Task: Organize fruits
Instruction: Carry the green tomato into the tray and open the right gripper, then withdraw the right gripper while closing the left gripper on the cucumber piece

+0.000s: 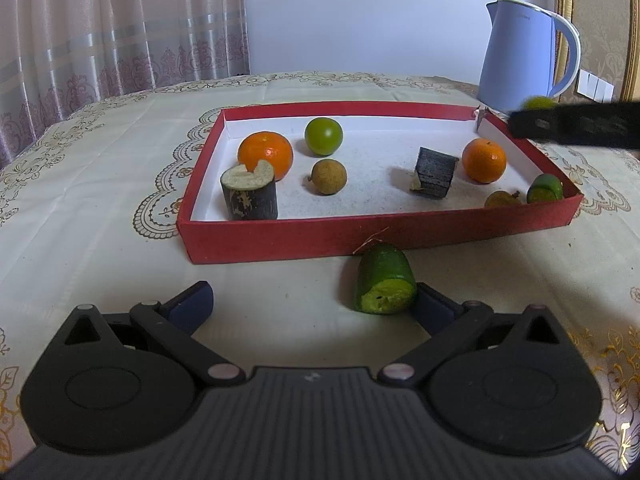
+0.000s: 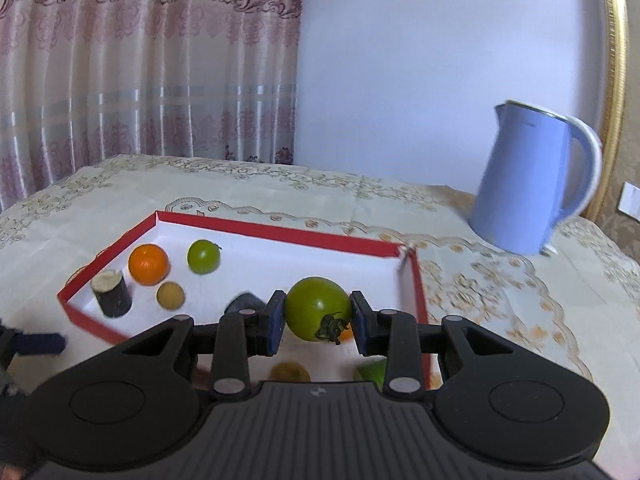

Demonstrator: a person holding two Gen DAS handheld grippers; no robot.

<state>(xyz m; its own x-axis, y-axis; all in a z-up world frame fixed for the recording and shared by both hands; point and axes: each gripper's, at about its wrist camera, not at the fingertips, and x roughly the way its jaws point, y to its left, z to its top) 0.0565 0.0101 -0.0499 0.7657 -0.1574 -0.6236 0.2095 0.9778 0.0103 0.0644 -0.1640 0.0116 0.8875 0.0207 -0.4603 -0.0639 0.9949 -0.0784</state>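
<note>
One green tomato (image 2: 318,308), clamped between right gripper (image 2: 318,312) pads, above red tray (image 2: 280,232). Left gripper (image 1: 312,300) spread wide, empty; cut green fruit piece (image 1: 384,284) beside its right finger.

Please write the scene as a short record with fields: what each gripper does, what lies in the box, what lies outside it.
right gripper: shut on green tomato, above the red box
left gripper: open, holds nothing
in box: two oranges, another green tomato, dark cut stalk pieces
outside box: cut green piece on tablecloth
behind: blue kettle
</note>
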